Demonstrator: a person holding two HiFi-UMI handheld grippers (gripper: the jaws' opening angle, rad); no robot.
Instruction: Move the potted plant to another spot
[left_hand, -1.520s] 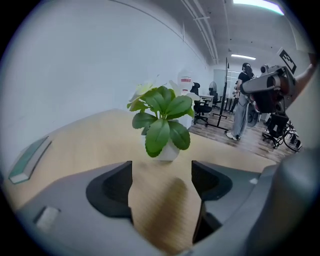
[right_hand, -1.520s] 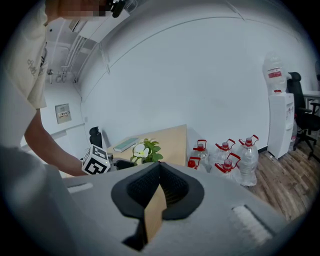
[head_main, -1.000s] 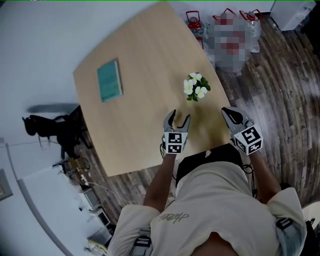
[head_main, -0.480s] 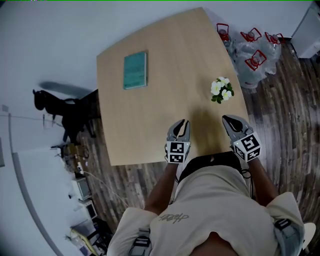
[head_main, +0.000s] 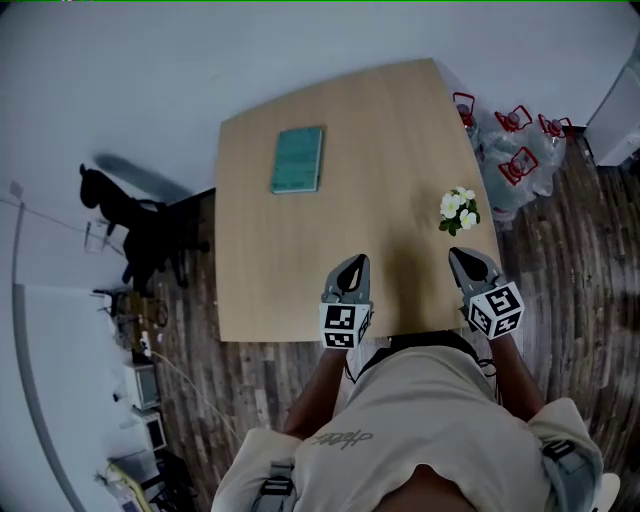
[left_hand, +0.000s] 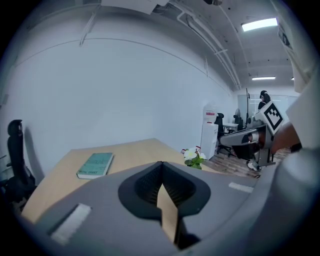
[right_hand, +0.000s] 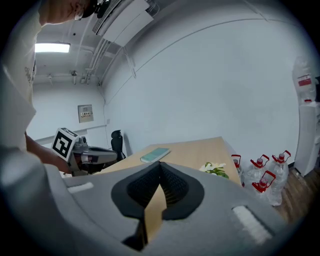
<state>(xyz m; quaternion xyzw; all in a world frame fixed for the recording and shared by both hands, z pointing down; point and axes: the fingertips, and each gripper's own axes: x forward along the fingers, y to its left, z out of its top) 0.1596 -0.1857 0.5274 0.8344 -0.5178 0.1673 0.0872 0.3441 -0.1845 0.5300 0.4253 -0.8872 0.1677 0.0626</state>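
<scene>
Hovering over the lower edge of the table (head_main: 290, 270) in the head view, we have both grippers empty. The left gripper (head_main: 351, 266) has just been closing and its jaws meet with nothing between them. The right gripper (head_main: 463, 260) has its jaws pressed together too. The plant (head_main: 458, 210) stands upright at the table's right edge, just above the right gripper in the frame and well apart from the book (head_main: 298, 159) at upper centre. The bottles (head_main: 515, 160) crowd the floor just past that edge. We judge that no grasp is in hand yet, so the step is the reach. Doing it well means going in with the right gripper, the nearer one, and spreading its jaws before they arrive. We should come in low so the pads close on the pot and not on the white blossoms (the pot is hidden under the flowers from above, so the right gripper view is the one to steer by). With the plant so close to the edge, a push toward the right of the frame could tip it onto the bottles. Better to close gently, then lift straight up before carrying it anywhere.
</scene>
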